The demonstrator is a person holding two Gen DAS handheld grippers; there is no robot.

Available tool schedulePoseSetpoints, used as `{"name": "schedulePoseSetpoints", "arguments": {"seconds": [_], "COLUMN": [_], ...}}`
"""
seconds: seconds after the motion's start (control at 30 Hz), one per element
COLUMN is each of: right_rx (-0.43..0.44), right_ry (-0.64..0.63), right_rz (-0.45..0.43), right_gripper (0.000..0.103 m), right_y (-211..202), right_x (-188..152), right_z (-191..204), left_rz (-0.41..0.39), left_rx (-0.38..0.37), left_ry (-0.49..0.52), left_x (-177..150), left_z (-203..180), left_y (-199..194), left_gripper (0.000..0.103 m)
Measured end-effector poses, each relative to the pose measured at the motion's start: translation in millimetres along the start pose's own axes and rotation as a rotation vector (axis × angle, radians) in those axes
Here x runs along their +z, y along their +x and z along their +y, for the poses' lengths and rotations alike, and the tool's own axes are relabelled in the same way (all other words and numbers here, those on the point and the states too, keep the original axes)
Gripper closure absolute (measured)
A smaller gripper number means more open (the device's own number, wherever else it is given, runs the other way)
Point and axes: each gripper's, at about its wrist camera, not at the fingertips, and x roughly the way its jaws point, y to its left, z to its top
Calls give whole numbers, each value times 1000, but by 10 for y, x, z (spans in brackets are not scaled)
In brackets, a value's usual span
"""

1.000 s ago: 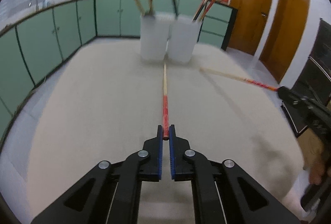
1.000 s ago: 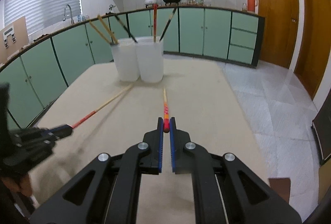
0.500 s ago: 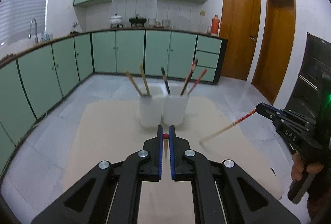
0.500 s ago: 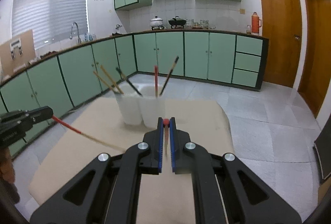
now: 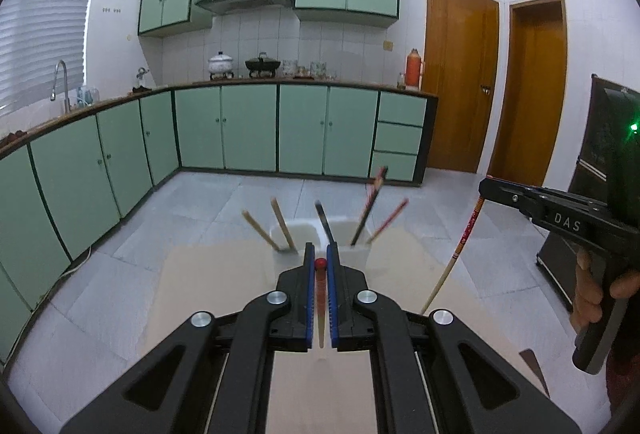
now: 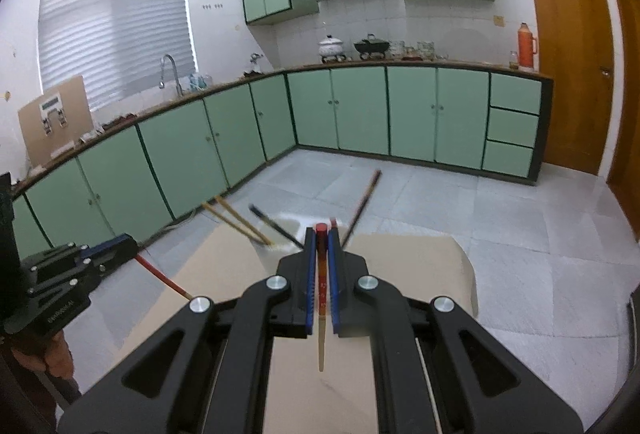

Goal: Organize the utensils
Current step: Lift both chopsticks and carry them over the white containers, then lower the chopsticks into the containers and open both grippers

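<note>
Each gripper is shut on one red-and-tan chopstick and holds it above the beige table, pale tip hanging down. My left gripper (image 5: 320, 261) pinches the red end of its chopstick (image 5: 320, 298). My right gripper (image 6: 320, 233) pinches its chopstick (image 6: 321, 318); it also shows at right in the left wrist view (image 5: 486, 189) with the chopstick (image 5: 456, 258) hanging below. Two white cups (image 5: 292, 234) (image 5: 352, 242) stand side by side at the table's far end, with tan chopsticks (image 5: 280, 226) in the left and dark and red ones (image 5: 370, 209) in the right.
The beige table (image 5: 208, 290) stands on a grey tiled floor (image 6: 540, 234). Green cabinets (image 5: 248, 129) line the back and left walls. A dark appliance (image 5: 560, 262) stands at the right, next to wooden doors (image 5: 460, 81).
Both grippers have lifted their chopsticks off the table and tilted up. The chopsticks now hang tip-down, and the cups sit lower in both views.
</note>
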Motion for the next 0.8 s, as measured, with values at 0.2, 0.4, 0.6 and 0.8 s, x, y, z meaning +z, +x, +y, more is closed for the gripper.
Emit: {"name": "schedulePoseSetpoints", "arguments": {"seconds": [0.2, 0.4, 0.6, 0.8], "right_rx": [28, 19, -6, -19], "right_ry": [-24, -79, -84, -66], "right_rz": [-63, -141, -166, -125], "right_gripper": [98, 98, 98, 98], "right_y": [0, 9, 243, 664], "right_x": [510, 999, 1242, 1200], "right_z": [38, 109, 34, -97], "left_rz": [-81, -189, -211, -123], "left_rx": [-6, 25, 50, 26], "left_ry": [-2, 43, 58, -1], "left_x": [421, 902, 1169, 1122], "left_z": [75, 75, 72, 160], "left_y": [-81, -151, 144, 660], "left_gripper": [98, 98, 98, 98]}}
